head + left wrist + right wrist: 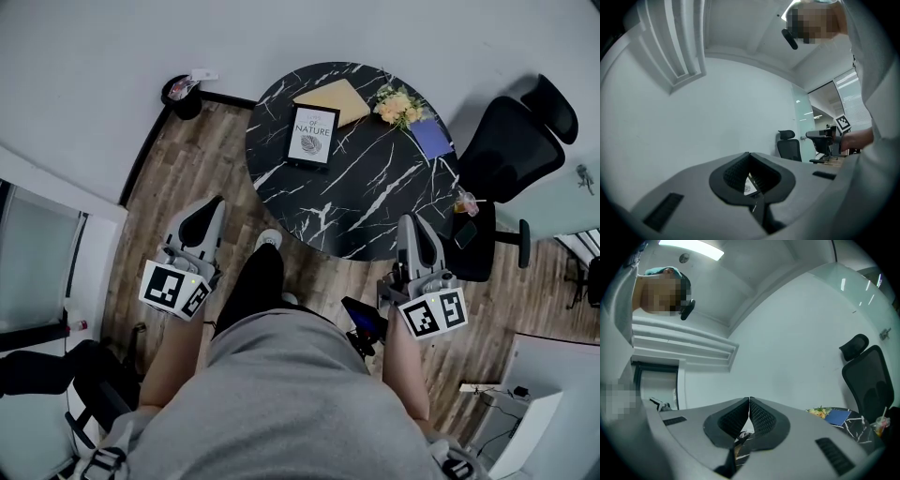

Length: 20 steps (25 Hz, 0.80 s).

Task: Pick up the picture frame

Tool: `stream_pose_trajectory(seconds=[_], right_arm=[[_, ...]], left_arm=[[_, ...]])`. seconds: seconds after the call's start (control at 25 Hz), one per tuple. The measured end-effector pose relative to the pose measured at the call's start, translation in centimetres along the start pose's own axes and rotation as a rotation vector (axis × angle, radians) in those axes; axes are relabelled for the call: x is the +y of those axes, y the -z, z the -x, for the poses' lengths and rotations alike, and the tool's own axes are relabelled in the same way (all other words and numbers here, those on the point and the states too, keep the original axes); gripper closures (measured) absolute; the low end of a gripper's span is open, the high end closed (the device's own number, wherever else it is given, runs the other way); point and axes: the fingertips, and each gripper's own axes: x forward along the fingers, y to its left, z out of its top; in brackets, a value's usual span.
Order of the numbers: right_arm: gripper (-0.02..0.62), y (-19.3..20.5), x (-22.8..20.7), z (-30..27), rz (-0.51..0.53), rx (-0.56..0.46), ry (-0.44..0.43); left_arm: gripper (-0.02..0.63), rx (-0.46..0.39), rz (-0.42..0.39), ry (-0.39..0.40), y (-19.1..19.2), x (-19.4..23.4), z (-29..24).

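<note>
The picture frame [312,136], black-edged with a white print, lies on the round black marble table [366,206] on its far left part. Both grippers are held short of the table's near edge, pointing toward it. My left gripper [214,202] is over the wood floor to the left of the table, jaws shut and empty. My right gripper [409,221] is at the table's near right rim, also shut and empty. In the left gripper view the pads [740,171] meet at the tip, and a sliver of the frame [749,186] shows through the gap below them. The right gripper [749,400] shows the same closed tips.
On the table lie a tan envelope [335,101], a yellow flower bunch [398,105] and a blue notebook [431,138]. A black office chair [511,141] stands at the right, with a drink cup [466,202] on a dark stool beside it. A black bin [183,94] sits by the wall.
</note>
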Motion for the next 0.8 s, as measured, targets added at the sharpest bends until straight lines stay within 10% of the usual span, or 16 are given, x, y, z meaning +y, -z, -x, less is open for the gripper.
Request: stream_pose_trajectory(seconds=[0.8], right_arm=[[0.569, -0.7, -4.8, -13.2, 0.024, -0.011, 0.120]], left_arm=[[0.599, 0.004, -0.002, 0.149, -1.8, 10.0, -14.8]])
